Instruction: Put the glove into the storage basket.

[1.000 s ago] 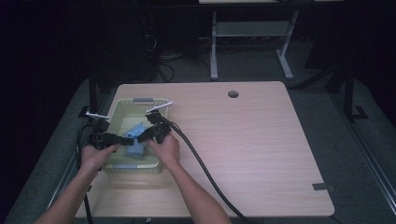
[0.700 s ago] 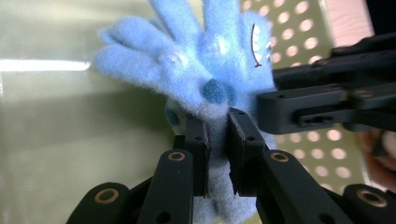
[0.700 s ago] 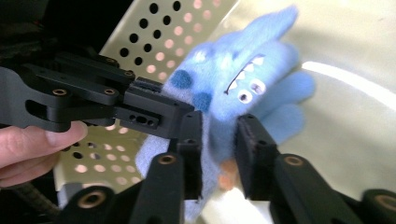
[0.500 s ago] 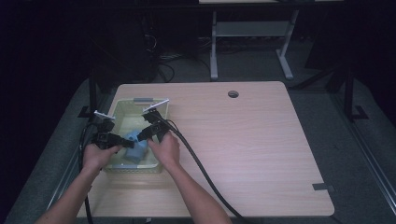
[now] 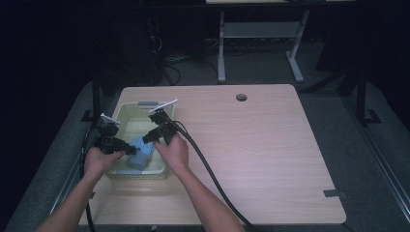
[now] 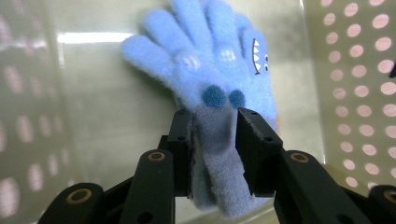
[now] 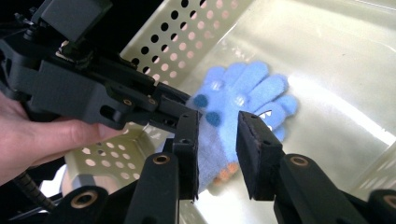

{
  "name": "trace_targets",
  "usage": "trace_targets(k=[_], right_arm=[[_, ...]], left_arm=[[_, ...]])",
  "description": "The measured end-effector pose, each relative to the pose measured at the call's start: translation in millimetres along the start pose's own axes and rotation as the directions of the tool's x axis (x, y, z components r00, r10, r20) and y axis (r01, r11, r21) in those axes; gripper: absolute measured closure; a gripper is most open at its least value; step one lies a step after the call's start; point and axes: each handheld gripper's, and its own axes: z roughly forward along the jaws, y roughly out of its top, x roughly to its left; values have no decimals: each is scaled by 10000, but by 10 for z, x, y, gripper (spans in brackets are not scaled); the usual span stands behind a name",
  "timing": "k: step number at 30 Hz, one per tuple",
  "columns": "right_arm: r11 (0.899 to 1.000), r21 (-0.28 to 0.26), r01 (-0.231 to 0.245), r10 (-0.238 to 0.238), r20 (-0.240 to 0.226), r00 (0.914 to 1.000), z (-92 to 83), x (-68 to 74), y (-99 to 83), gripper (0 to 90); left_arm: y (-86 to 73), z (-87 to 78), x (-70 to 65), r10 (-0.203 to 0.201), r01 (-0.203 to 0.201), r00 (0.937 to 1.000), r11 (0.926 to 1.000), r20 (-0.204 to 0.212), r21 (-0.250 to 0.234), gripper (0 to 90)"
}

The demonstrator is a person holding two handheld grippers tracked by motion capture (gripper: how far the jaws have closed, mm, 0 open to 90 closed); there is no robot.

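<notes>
Blue glove lies in perforated basket on tabletop. Left gripper jaws clamp grey cuff; right gripper jaws part-open, straddling cuff. Should close squarely on cuff, avoid left jaws.

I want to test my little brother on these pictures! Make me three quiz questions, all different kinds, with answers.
1. True or false: the blue glove lies inside the pale green basket.
2. Which tool is clamped on the glove's grey cuff? A) left tool B) right tool C) neither
3. Fill in: the basket's walls are full of round ____.

Key
1. True.
2. A. The left tool's jaws squeeze the cuff; the right tool's jaws stand apart around it.
3. Holes.
</notes>
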Motion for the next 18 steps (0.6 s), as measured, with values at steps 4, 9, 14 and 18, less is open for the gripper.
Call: trace_targets(k=[4, 9, 14, 18], right_arm=[[9999, -82, -102, 101, -157, 9998, -27, -24, -4, 691], [9995, -153, -264, 259, -322, 9991, -68, -63, -18, 690], [9989, -330, -331, 315, -492, 9983, -124, -87, -19, 684], [9979, -502, -405, 371, -663, 9971, -186, -102, -26, 675]], left_arm=[[1, -54, 36, -43, 43, 10000, 9999, 29, -100, 654], [10, -123, 39, -28, 36, 9998, 9993, 195, -377, 655], [29, -158, 3, 86, -69, 9994, 9988, 350, -486, 650], [54, -203, -35, 197, -167, 9989, 9974, 415, -703, 655]])
